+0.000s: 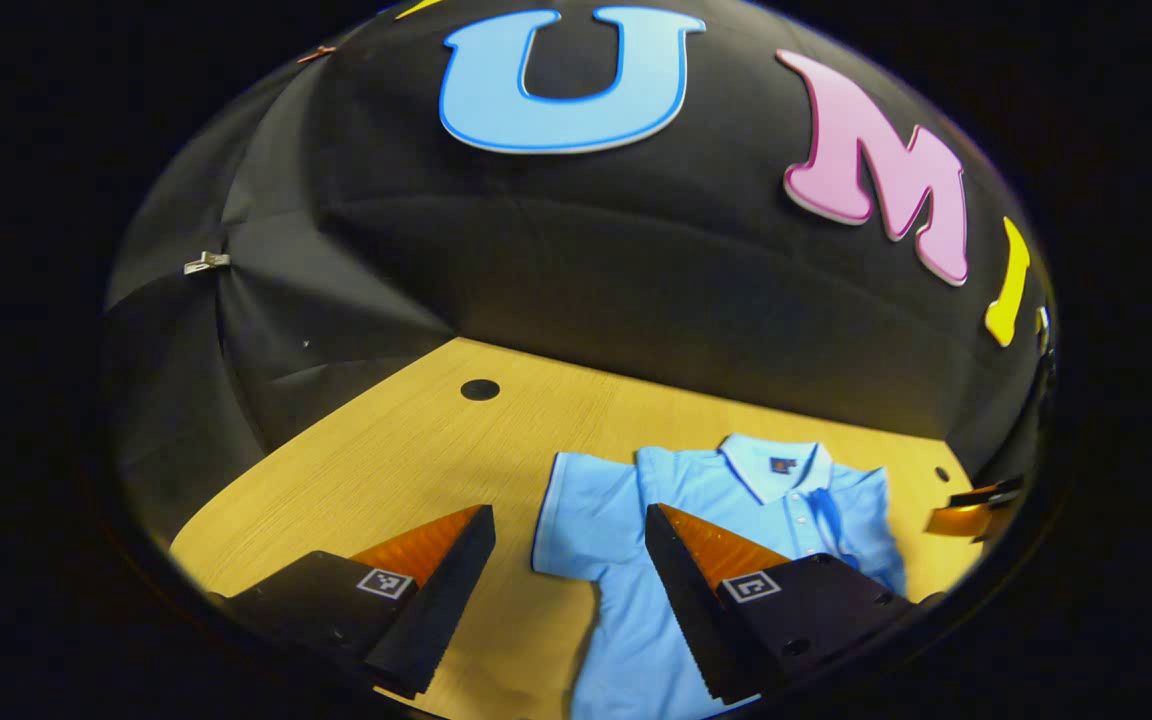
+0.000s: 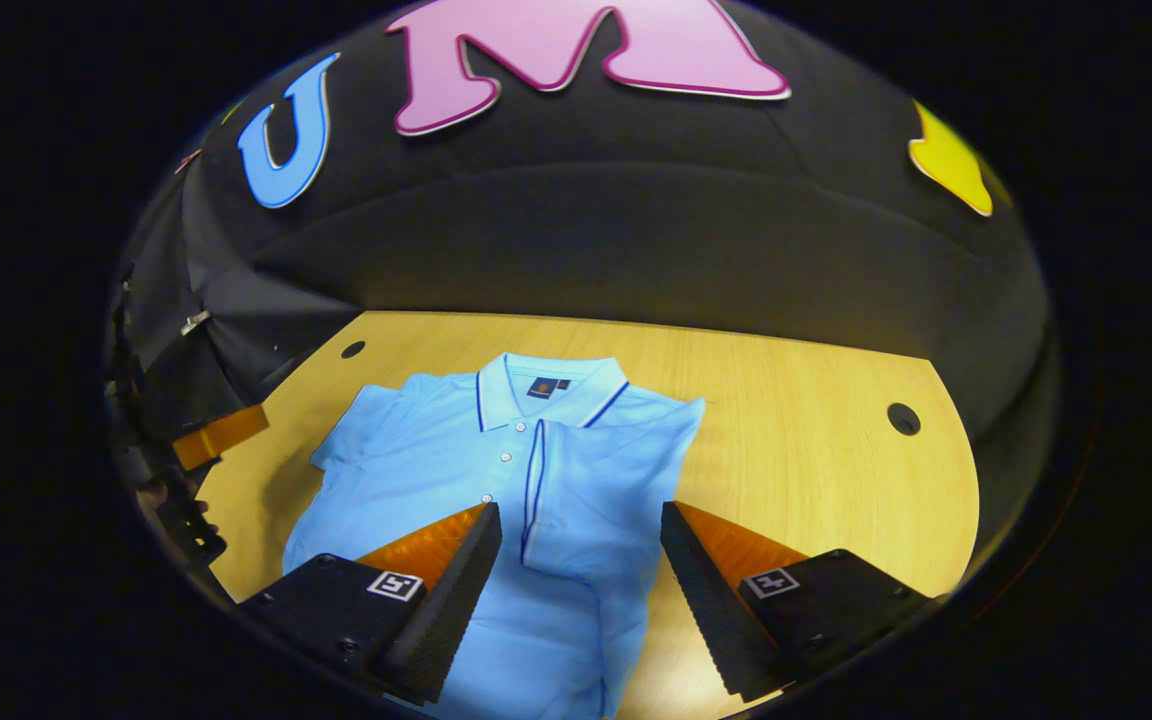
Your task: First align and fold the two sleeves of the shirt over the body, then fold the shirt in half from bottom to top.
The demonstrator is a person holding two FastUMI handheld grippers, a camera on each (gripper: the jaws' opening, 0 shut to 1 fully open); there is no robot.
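Note:
A light blue polo shirt [image 1: 696,500] lies flat on the wooden table [image 1: 386,460], collar toward the wall. In the left gripper view its near sleeve [image 1: 576,510] is spread out to the side, and my left gripper [image 1: 568,515] hangs open just above it, holding nothing. In the right gripper view the shirt [image 2: 416,450] has its other sleeve [image 2: 596,480] folded over the body, cuff edge near the button line. My right gripper [image 2: 581,510] is open above that folded sleeve. Each gripper also appears at the edge of the other's view, the right gripper [image 1: 976,508] and the left gripper [image 2: 221,432].
The table [image 2: 816,450] is rounded at the back and meets the black cloth wall. It has small round holes [image 1: 480,389] [image 2: 903,418] near the back edge. Bare wood lies on both sides of the shirt. A metal clip [image 1: 206,263] is pinned on the wall.

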